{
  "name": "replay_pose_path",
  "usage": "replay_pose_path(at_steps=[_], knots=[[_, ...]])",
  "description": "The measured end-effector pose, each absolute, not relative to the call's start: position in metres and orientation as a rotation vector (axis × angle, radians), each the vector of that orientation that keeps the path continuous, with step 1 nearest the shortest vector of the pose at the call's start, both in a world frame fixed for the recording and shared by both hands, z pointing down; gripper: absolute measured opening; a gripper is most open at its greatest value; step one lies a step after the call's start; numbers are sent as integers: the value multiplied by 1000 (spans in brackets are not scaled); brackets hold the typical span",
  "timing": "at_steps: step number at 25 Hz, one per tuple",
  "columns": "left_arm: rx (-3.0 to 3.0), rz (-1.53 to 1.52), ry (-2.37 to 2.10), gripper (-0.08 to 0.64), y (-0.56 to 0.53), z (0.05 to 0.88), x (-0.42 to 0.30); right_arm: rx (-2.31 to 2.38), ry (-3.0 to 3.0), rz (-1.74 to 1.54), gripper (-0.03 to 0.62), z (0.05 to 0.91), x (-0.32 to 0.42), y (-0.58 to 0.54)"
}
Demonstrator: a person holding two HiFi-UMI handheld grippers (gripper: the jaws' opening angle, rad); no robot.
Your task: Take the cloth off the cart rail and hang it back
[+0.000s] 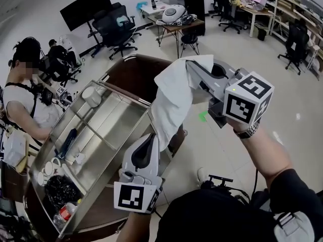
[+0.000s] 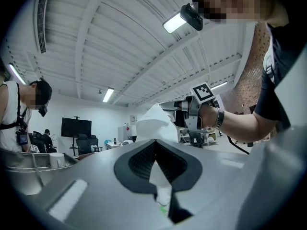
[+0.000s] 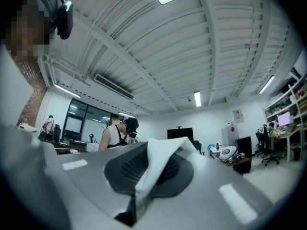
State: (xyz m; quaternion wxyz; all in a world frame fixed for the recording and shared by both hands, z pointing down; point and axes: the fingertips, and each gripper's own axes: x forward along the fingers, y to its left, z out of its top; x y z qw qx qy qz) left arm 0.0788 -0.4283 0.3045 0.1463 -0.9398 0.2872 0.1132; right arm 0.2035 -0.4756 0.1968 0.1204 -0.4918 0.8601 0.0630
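Observation:
A white cloth [image 1: 173, 101] hangs in the air beside the metal cart [image 1: 113, 135], apart from the cart's top rail [image 1: 126, 93]. My right gripper [image 1: 192, 67] is raised and shut on the cloth's upper corner, which drapes over its jaws. In the right gripper view the cloth [image 3: 156, 169] runs down into the closed jaws. Lower down, my left gripper [image 1: 150, 138] is shut on the cloth's bottom edge. The left gripper view shows a strip of cloth [image 2: 159, 176] pinched in the jaws, with the rest of it bunched ahead beside the right gripper's marker cube [image 2: 203, 93].
A person [image 1: 22, 102] stands at the cart's far left side. The cart's trays hold cups [image 1: 49, 168], a black bag [image 1: 59, 190] and small items. A brown round surface [image 1: 136, 74] lies behind the cart. Office chairs [image 1: 118, 26], a table [image 1: 176, 24] and a screen [image 1: 86, 6] stand farther back.

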Motion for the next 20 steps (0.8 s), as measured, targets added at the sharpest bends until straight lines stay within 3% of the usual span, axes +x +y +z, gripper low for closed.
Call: replay_pose_path(at_steps=[11, 20], knots=[[-2647, 314, 970, 3, -571, 289, 194, -1215, 2583, 139, 7, 180, 310, -619], [-2637, 276, 1010, 3, -627, 296, 208, -1135, 2589, 71, 6, 176, 321, -690]])
